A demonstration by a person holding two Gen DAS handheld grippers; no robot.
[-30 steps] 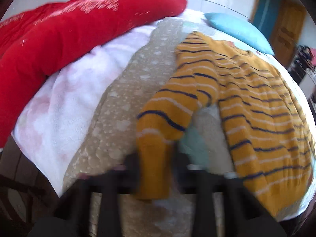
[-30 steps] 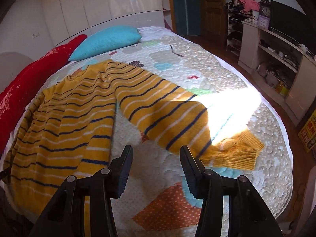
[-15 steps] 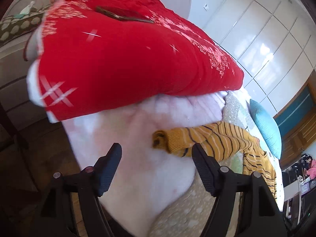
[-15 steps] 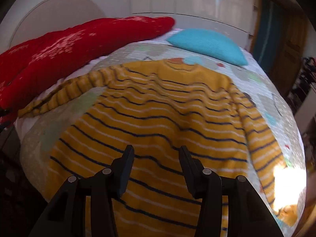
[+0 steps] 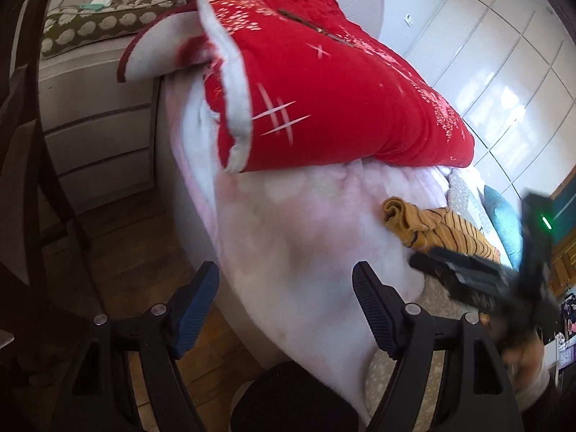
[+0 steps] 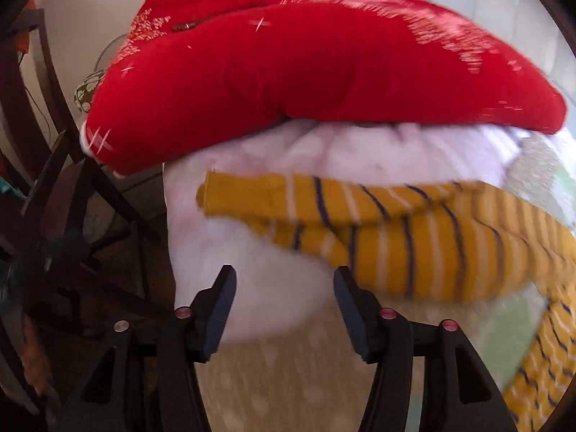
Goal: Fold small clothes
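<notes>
A mustard-yellow sweater with navy and white stripes lies on the bed; one sleeve [image 6: 378,230] stretches left across the white blanket [image 6: 273,288], its cuff [image 6: 230,194] at the far end. In the left wrist view the same cuff [image 5: 399,212] lies crumpled on the blanket. My left gripper [image 5: 284,288] is open and empty, off the bed's corner, left of the cuff. My right gripper [image 6: 284,288] is open and empty, just short of the sleeve. The right gripper's body [image 5: 478,280] shows blurred at the right of the left wrist view.
A thick red quilt [image 5: 324,82] is piled on the bed behind the sleeve. A blue pillow [image 5: 504,216] lies further along. A white dresser [image 5: 93,115] and dark wooden chair frame [image 6: 54,194] stand beside the bed over wood floor [image 5: 118,237].
The left gripper let go of the sleeve cuff, opened, and drew back past the bed's corner. The right gripper swung from the sweater's body left to the outstretched sleeve.
</notes>
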